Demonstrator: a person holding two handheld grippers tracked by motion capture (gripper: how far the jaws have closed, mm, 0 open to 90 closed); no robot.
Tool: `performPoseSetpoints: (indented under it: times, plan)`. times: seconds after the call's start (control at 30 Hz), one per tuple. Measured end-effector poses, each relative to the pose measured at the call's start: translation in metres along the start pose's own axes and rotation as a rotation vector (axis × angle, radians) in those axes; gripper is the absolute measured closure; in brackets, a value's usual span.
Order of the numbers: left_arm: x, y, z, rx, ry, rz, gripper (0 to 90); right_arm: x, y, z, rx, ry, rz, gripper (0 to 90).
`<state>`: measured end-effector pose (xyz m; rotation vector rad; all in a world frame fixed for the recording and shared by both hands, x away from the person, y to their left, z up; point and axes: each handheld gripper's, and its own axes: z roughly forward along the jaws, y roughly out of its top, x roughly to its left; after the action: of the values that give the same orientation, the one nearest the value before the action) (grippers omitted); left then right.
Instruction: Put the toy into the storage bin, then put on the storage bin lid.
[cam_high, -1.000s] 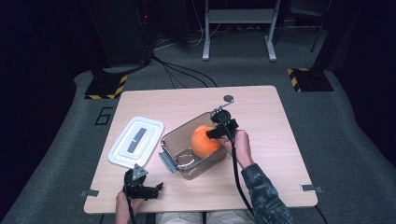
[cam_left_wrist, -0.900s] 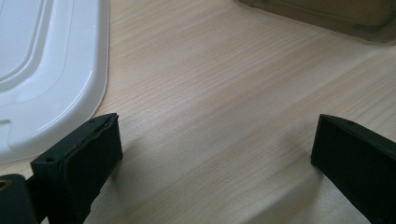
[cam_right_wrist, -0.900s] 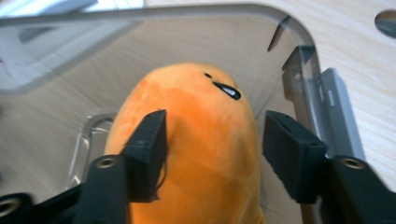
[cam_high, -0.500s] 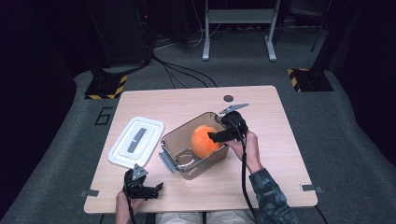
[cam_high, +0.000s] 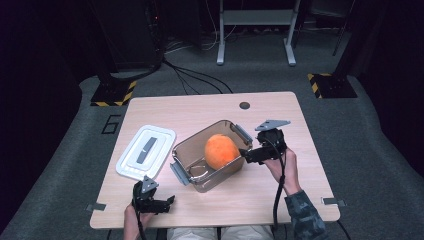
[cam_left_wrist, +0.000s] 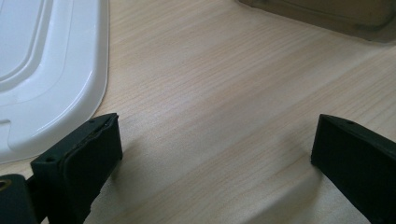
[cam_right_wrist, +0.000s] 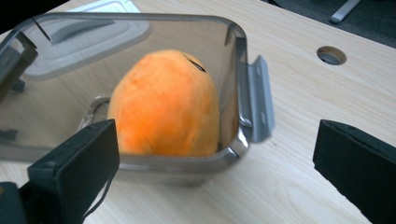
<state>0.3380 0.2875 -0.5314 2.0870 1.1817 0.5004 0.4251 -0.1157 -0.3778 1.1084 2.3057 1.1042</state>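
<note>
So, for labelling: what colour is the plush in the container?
Orange plush, clearest in the right gripper view.

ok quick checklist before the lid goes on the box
1. Orange plush fruit inside the clear plastic box: ok.
2. Fruit sits below the rim: cannot tell.
3. Right hand-held gripper open, off the fruit: ok.
4. Left hand-held gripper open, holding nothing: ok.
5. White plastic lid flat on the wooden table, beside the box: ok.
6. Grey side latches swung outward: ok.
</note>
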Motion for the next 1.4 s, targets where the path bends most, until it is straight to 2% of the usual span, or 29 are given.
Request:
performPoseSetpoints:
  times: [0.2,0.57,0.77,0.97,1.1,1.2,1.27,1.4]
  plan:
    - [0.0,0.0,0.0,0.0,0.0,0.0,1.7,-0.013,-0.022,-0.013,-0.011,-0.032,0.014,0.0]
    - [0.0,0.0,0.0,0.0,0.0,0.0,1.7,-0.04,-0.069,-0.023,-0.027,-0.09,0.092,0.0]
    - [0.0,0.0,0.0,-0.001,0.001,-0.002,1.7,-0.054,-0.103,-0.016,0.018,-0.134,0.126,0.0]
    - [0.0,0.0,0.0,-0.002,0.001,-0.004,2.1,-0.066,-0.141,0.0,0.065,-0.139,0.18,0.0]
    - [0.0,0.0,0.0,-0.002,0.005,-0.006,2.1,-0.071,-0.161,0.012,0.097,-0.167,0.18,0.0]
    - [0.0,0.0,0.0,-0.002,0.006,-0.009,2.1,-0.072,-0.17,0.018,0.1,-0.176,0.174,0.0]
    - [0.0,0.0,0.0,-0.003,0.008,-0.009,2.2,-0.071,-0.174,0.02,0.104,-0.201,0.177,0.0]
    - [-0.001,0.0,0.0,-0.007,0.012,-0.013,3.0,-0.068,-0.175,0.021,0.095,-0.215,0.165,0.0]
